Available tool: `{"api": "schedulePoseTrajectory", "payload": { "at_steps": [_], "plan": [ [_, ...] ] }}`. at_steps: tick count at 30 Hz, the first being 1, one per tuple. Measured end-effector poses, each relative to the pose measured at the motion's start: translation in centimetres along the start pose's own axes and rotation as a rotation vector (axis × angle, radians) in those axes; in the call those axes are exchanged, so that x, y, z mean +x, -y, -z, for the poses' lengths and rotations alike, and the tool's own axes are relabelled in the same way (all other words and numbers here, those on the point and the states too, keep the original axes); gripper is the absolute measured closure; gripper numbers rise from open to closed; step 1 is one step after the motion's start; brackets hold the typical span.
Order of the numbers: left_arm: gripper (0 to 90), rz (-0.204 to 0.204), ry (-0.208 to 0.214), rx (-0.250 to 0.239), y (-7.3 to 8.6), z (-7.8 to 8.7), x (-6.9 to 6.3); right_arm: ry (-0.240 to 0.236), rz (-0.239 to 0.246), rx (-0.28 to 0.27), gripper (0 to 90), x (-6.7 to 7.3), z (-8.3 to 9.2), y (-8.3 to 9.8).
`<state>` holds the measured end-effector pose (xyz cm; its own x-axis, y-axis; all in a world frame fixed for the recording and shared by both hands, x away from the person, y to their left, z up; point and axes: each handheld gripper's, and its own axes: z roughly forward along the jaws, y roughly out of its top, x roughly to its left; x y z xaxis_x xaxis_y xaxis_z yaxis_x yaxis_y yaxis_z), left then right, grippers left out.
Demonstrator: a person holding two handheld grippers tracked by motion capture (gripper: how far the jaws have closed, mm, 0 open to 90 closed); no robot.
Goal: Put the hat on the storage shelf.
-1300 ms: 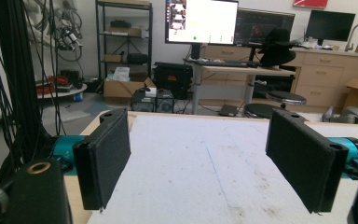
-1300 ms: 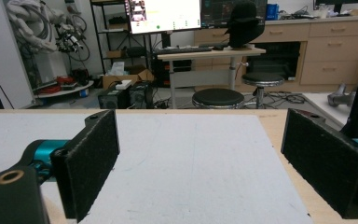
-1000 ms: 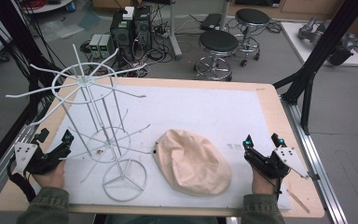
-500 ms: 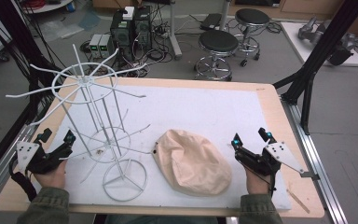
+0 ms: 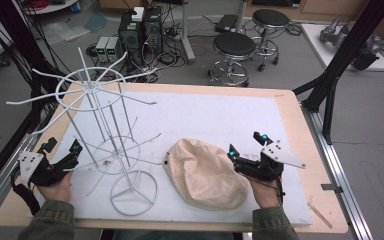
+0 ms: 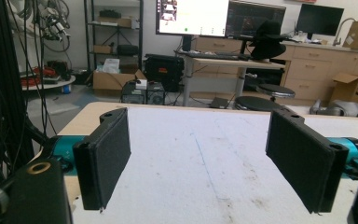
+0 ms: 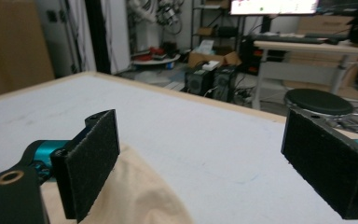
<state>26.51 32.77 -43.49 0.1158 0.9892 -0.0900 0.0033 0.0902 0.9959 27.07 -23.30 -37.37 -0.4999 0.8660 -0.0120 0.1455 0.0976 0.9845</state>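
Beige cap (image 5: 207, 174) lies limp near the tabletop's front edge, beside the rack (image 5: 105, 145). Right gripper (image 5: 246, 150), jaws wide, sits at its rim; left gripper (image 5: 62, 150) wide too. Probably light, floppy: pinch the rim.

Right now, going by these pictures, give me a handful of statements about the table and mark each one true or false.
1. The beige cap hangs on the wire rack. False: it lies flat on the white mat, to the rack's right.
2. The right gripper is open, at the cap's right edge. True.
3. The left gripper is shut on a rack arm. False: its jaws stand wide apart with nothing between them.
4. The rack stands upright on a ring base. True.
5. Two round stools stand on the floor beyond the table. True.
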Motion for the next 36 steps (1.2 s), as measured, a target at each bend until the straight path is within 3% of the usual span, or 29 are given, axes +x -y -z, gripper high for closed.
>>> {"api": "schedulePoseTrajectory", "payload": {
  "at_steps": [3, 13, 16, 25, 29, 30, 31, 32, 33, 36],
  "plan": [
    [22.2, 0.003, 0.002, 0.000, 0.0, 0.0, 0.0, -0.013, 0.025, 0.048, 10.5, 0.6, -0.5, -0.1],
    [22.0, 0.010, 0.003, 0.009, 0.1, -0.1, 0.0, -0.057, 0.019, 0.139, 10.5, 1.0, -1.6, 0.1],
    [21.7, 0.011, -0.004, 0.011, 0.1, -0.1, 0.0, -0.054, 0.012, 0.205, 3.8, 1.2, -2.2, 0.3],
    [21.7, 0.018, -0.003, 0.016, 0.1, -0.1, 0.1, -0.093, 0.037, 0.313, 3.7, 1.6, -3.4, 1.0],
    [21.7, 0.019, -0.002, 0.017, 0.1, -0.1, 0.1, -0.113, 0.061, 0.405, 3.8, 1.9, -4.2, 1.7],
    [21.7, 0.019, -0.002, 0.017, 0.1, -0.1, 0.1, -0.113, 0.061, 0.405, 3.8, 1.9, -4.2, 1.7],
    [21.7, 0.019, -0.003, 0.017, 0.1, -0.1, 0.1, -0.109, 0.070, 0.446, 3.8, 2.0, -4.6, 2.1],
    [21.7, 0.020, -0.001, 0.016, 0.1, -0.1, 0.1, -0.109, 0.070, 0.446, 3.8, 2.0, -4.6, 2.1],
    [21.7, 0.019, -0.002, 0.017, 0.1, -0.1, 0.2, -0.101, 0.072, 0.496, 3.9, 2.0, -5.0, 2.5],
    [21.7, 0.023, -0.002, 0.016, 0.1, -0.2, 0.1, -0.097, 0.072, 0.529, 4.0, 1.8, -5.3, 2.9]
  ]
}}
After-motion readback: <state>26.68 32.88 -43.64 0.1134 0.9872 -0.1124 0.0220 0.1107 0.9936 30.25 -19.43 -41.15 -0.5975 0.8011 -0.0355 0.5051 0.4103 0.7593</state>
